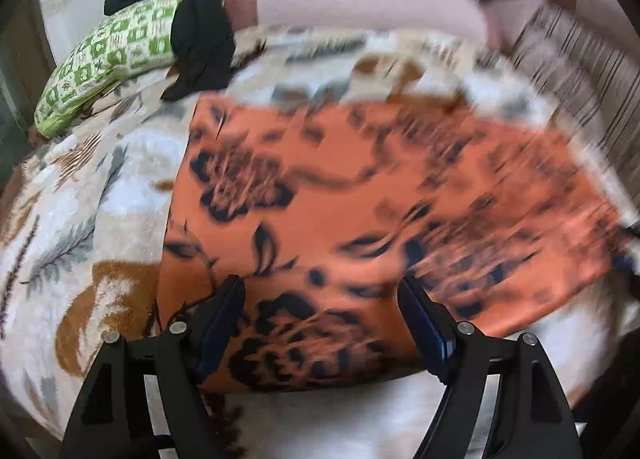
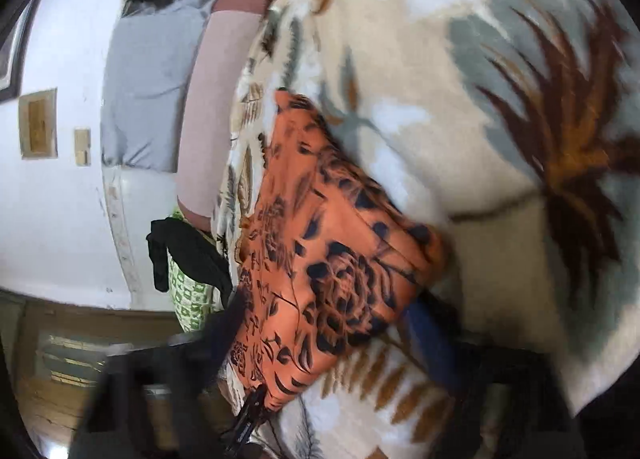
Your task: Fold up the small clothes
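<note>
Orange floral garment (image 1: 360, 195) is the piece being folded, and it lies spread flat on a leaf-patterned fleece blanket (image 1: 80, 219). Starting at the tools: the left gripper (image 1: 322, 323) hangs over the garment's near edge with its jaws spread wide, the cloth showing between them but neither pad pressing on it, so it is released. In the right wrist view, which is rolled sideways and smeared, the right gripper (image 2: 332, 323) sits at the cloth's near corner; a dark finger crosses the fabric on one side and a blue pad shows on the other, but the blur hides whether they pinch the cloth, so I cannot tell its grip. Beyond the garment, to the far left, a green-checked pillow (image 1: 108, 59) carries a black garment (image 1: 200, 27) draped across it, well apart from the orange piece. Along the far side a person (image 1: 360, 7) in a pale pink sleeve leans on the blanket. Judging by the flat rectangular lie with straight edges, at least one fold seems made and the step in hand is regripping for the following fold. That move calls for both grippers to close on the same edge, lift evenly and carry it across without dragging the lower layer.
</note>
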